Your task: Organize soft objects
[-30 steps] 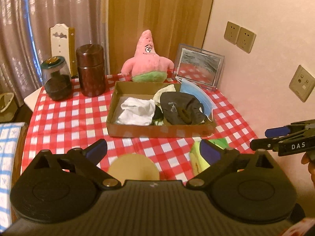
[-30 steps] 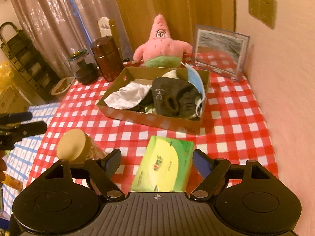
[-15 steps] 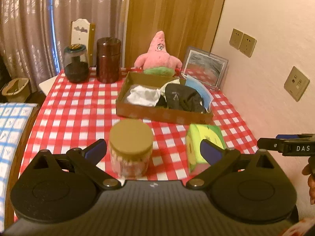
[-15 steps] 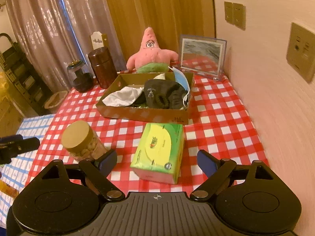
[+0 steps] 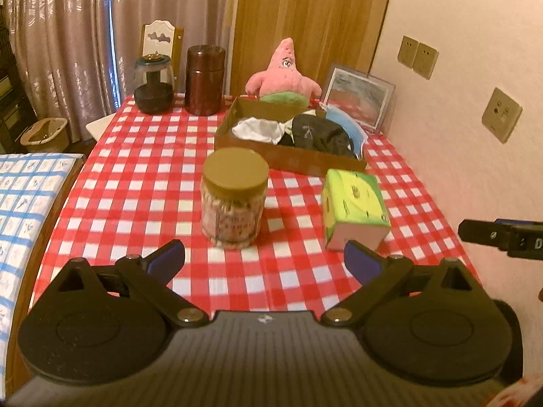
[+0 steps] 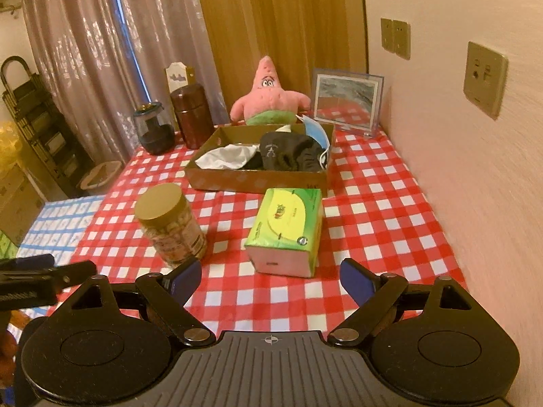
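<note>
A brown cardboard box (image 5: 288,157) (image 6: 258,179) on the red-checked table holds a white cloth (image 5: 258,129) (image 6: 227,156), a black garment (image 5: 315,132) (image 6: 288,154) and a blue face mask (image 5: 346,127) (image 6: 317,129). Behind the box sits a pink star plush (image 5: 283,78) (image 6: 268,95). A green tissue pack (image 5: 353,207) (image 6: 288,224) lies in front of the box. My left gripper (image 5: 264,259) hangs open over the near table, nothing between its fingers. My right gripper (image 6: 270,276) is open just short of the tissue pack, its fingers (image 5: 482,234) showing at the left view's right edge.
A tan-lidded jar (image 5: 234,196) (image 6: 168,224) stands left of the tissue pack. At the back are a dark brown canister (image 5: 204,84), a glass jar (image 5: 154,88) and a picture frame (image 5: 359,98). The wall (image 6: 475,169) runs along the right; a blue-checked cloth (image 5: 30,196) lies left.
Both grippers have drawn back from the box toward the table's near edge. The jar and tissue pack now lie wholly ahead of the fingers. The right jaws stand slightly wider.
</note>
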`<state>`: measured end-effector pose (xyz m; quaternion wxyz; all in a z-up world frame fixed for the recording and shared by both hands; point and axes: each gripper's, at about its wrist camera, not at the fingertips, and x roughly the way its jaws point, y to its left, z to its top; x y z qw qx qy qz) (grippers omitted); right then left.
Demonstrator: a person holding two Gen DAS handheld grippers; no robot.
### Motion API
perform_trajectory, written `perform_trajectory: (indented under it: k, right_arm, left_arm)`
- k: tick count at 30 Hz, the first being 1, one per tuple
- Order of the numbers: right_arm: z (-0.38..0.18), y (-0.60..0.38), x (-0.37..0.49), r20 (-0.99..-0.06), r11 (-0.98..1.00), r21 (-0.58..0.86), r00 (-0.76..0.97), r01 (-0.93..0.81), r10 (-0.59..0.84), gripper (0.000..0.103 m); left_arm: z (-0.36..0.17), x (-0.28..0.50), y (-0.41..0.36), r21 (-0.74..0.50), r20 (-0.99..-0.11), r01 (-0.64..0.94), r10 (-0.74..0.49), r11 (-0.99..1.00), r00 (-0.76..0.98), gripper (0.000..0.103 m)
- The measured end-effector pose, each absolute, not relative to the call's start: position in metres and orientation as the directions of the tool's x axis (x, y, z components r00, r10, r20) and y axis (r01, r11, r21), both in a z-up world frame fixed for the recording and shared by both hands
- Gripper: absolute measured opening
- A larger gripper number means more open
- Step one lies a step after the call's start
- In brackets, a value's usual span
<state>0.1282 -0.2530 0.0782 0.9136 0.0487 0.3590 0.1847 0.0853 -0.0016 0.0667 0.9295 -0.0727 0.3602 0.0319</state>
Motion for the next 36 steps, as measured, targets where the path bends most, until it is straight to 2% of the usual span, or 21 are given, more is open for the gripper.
perform_trajectory:
  k: [17, 36]
  right_arm:
    - [0.077, -0.252, 0.047, -0.604, 0.928, 0.148, 0.712, -0.342, 0.359, 0.088]
    - [0.076, -0.255, 0.02, -0.587, 0.93, 0.145, 0.728, -0.336, 0.355, 0.088]
  left_arm:
    - [0.067, 0.016, -0.025, -0.098, -0.642, -0.129, 0.036, 0.987, 0.766, 0.1]
    - [0.072, -0.013, -0.039, -0.08, -0.617, -0.101, 0.031, 0.992, 0.786, 0.1]
